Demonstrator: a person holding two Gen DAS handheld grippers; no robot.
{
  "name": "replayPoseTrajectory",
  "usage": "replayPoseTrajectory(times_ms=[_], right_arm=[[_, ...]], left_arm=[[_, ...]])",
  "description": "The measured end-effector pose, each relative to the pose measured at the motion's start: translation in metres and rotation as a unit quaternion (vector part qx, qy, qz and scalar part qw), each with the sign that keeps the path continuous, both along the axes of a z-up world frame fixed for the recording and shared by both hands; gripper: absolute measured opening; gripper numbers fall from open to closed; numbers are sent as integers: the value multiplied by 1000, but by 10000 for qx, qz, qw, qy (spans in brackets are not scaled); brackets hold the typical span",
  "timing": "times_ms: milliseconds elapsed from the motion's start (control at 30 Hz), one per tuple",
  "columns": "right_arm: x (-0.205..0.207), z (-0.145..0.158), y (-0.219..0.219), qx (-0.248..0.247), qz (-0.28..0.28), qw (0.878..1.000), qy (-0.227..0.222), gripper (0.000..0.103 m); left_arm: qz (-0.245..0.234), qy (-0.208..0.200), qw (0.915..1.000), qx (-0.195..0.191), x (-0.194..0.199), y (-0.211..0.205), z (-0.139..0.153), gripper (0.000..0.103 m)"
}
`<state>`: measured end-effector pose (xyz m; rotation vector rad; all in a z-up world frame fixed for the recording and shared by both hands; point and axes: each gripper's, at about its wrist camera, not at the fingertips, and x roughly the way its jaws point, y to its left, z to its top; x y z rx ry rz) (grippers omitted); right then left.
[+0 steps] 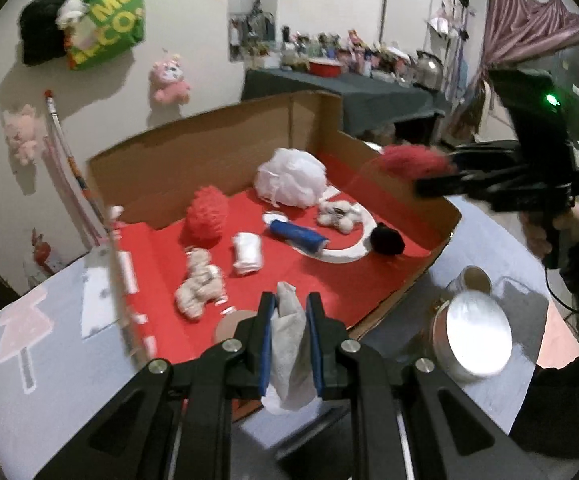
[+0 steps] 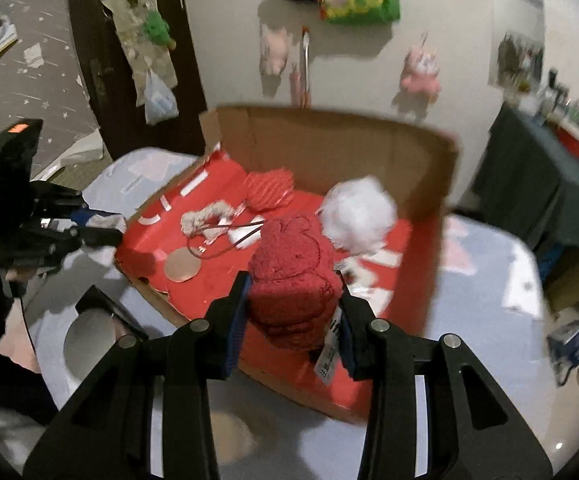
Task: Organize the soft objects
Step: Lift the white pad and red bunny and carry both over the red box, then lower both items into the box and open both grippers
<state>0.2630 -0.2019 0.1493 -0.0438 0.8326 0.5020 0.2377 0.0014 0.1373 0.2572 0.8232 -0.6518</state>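
The left tongs (image 1: 291,316) are clenched on a white crumpled cloth (image 1: 289,344), which stands between the two blue pads and hangs a little under them. They are above the near edge of the cardboard box (image 1: 193,140), which lies on the desk (image 1: 49,340) and has a red floor.

The right tongs (image 2: 293,304) are grasping a red fuzzy toy (image 2: 295,280) with a paper tag on its side. They hold it above the near part of the same box.

Inside the box lie a white mesh puff (image 1: 291,178), a red puff (image 1: 207,218), a blue and white roll (image 1: 297,236), a small white bundle (image 1: 246,254), a black pompom (image 1: 387,240) and a beige knitted piece (image 1: 199,288). These things are near each other but mostly apart.

Beside the box, on the desk, stands a round metal tin (image 1: 471,340).
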Motion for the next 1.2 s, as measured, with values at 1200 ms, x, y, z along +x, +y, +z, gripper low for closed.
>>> replayPoseTrajectory(times_ms=[1200], right_arm=[[77,-85,21,-540,-63,9821,1803,38]], left_arm=[[-358,1284,9868,922,81,-62,-69,17]])
